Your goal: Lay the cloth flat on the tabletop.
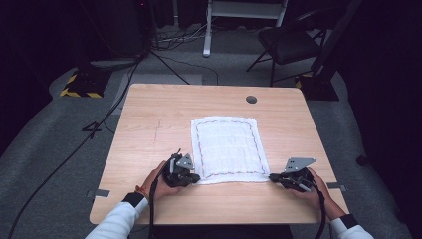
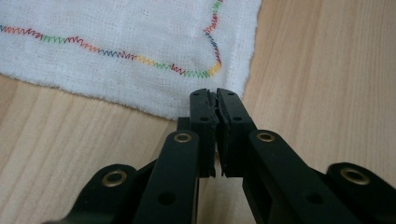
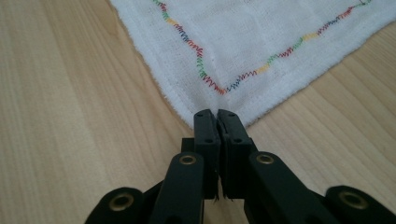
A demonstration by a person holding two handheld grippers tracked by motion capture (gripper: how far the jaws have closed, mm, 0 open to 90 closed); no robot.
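High view: one white cloth [image 1: 228,148] lies flat on the table [image 1: 149,119], right of centre; two grippers sit at its near corners, left gripper [image 1: 195,178] at seven o'clock, right gripper [image 1: 272,176] at five.

Left gripper view: jaws clamped on the cloth's corner [image 2: 154,46].

Right gripper view: jaws together at the corner tip [image 3: 261,51]; a grip there I cannot confirm.

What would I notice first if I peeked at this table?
A white cloth with rainbow zigzag stitching lies flat in the middle of the wooden table. At its two near corners sit the left gripper and the right gripper, each with jaws pinched shut on a corner.
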